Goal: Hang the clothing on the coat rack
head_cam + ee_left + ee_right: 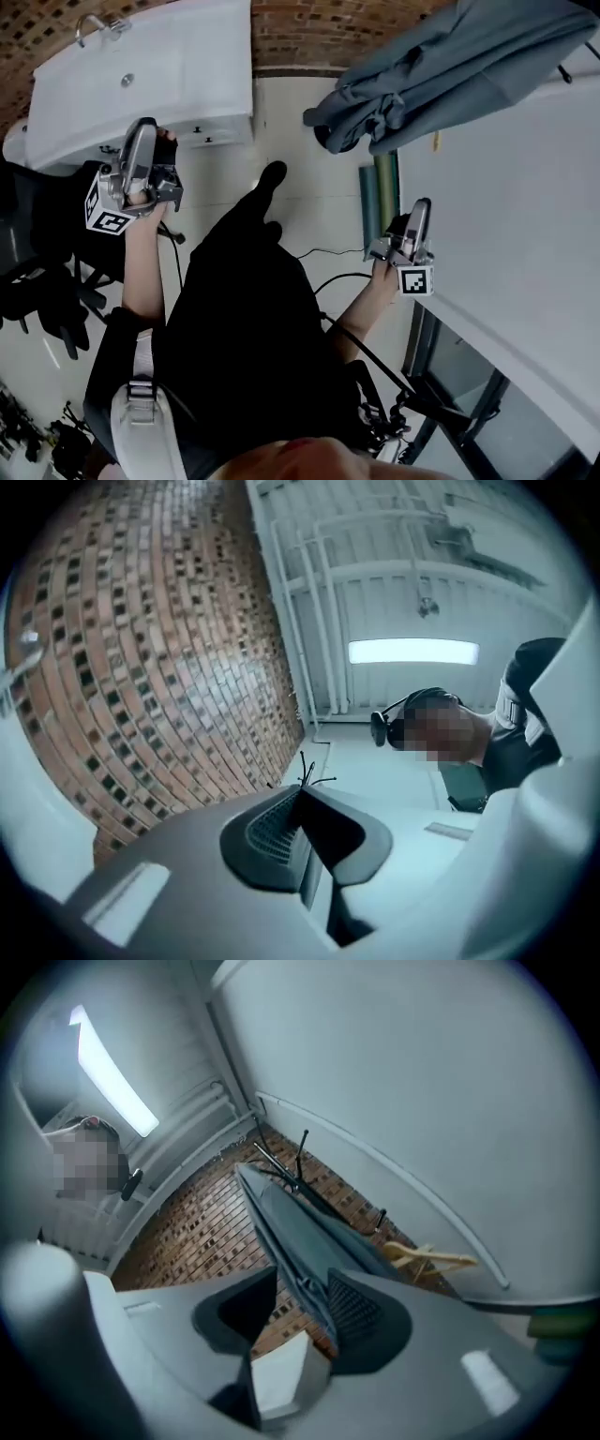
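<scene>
On the coat rack the grey garment already hangs, so we judge little remains, our left gripper closed on nothing and our right gripper partly open, empty.

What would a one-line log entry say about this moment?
left gripper: shut, empty | right gripper: open, empty | grey garment: hanging on coat rack | contact: none
</scene>
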The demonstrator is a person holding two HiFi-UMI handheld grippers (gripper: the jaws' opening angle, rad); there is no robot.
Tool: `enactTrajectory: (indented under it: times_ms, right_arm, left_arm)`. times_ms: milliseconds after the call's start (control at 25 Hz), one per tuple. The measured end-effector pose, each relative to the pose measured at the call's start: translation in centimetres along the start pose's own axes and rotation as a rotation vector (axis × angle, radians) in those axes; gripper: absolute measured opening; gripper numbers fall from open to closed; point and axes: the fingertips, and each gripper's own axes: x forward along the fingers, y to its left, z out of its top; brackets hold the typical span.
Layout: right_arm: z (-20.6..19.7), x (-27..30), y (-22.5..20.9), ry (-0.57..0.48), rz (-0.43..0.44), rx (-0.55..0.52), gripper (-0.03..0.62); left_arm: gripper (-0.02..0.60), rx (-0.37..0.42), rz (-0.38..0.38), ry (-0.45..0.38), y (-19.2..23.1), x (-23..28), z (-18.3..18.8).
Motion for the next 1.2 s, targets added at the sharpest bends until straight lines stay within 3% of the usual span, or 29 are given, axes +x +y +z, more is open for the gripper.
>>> enactTrajectory:
  times_ms: [120,280,520,640,800,960,1120,1200]
  right_arm:
    - [-5.4,-0.5,2.9,0.084,0.068,0.047,0.164]
    - [-8.5,-2.1,9.9,0.141,0.156,0.009,0.164]
    - [-7.9,-5.6,16.7,0.074,0.194,-0.084,0.156]
    - [-7.1,-8.5,19.2,0.012,0.155,-0.132,0.138]
    - [-10.3,-11.3,23.6,-0.026,0.094,-0.151,0.121]
    - [-16.4,-14.9,30.6,-0.004,0.080,-0.129,0.090]
    - [-21.5,-20.9,33.9,0.071,-0.004,-0.131,0.040]
    - [-22.3,-23.1,35.5,0.066,-0.040,-0.132,0.026]
  left_arm:
    - [0.000,0.092,-0.006,-0.028,-3.9,-3.1,4.2]
    - [0.000,0.172,-0.075,-0.061,-9.4,-5.5,9.5]
    - [0.002,0.139,-0.293,0.011,-13.8,-5.8,9.4]
    - [0.000,0.095,-0.406,0.039,-14.6,-6.7,8.8]
    - [0.041,0.088,-0.506,0.072,-14.6,-9.8,9.3]
    - [0.040,-0.046,-0.564,0.134,-13.6,-14.5,8.4]
    - [0.027,-0.223,-0.554,0.108,-13.6,-20.2,7.0]
    - [0.004,-0.256,-0.563,0.099,-14.0,-22.0,8.0]
